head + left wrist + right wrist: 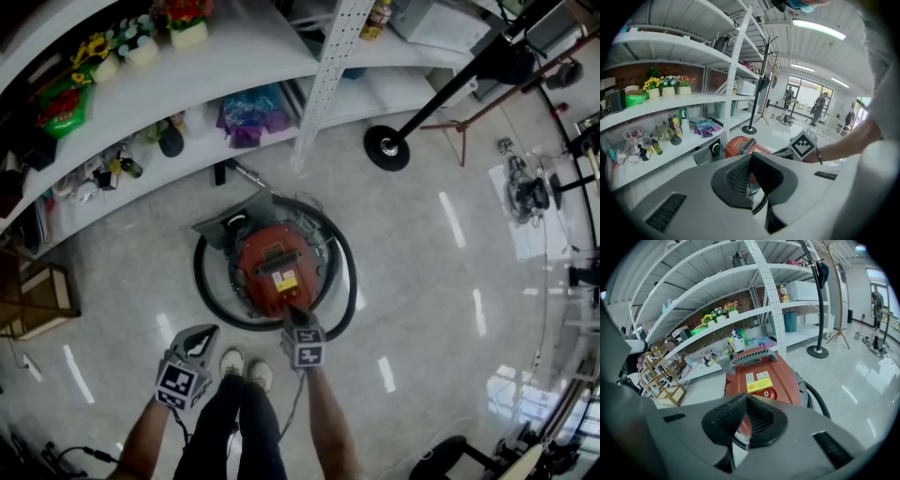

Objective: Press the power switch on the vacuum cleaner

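Black hose (201, 279) around red vacuum cleaner (277, 266) (shelves (251, 58) beyond)

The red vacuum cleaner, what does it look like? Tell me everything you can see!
The vacuum cleaner is a round, red, shiny-plastic tub standing upright on the glossy floor by the shelves. A grey handle crosses its top, with white and yellow labels and a round red button below. A black hose loops around it. The right claw, shut, points at its near edge; whether it touches is unclear.
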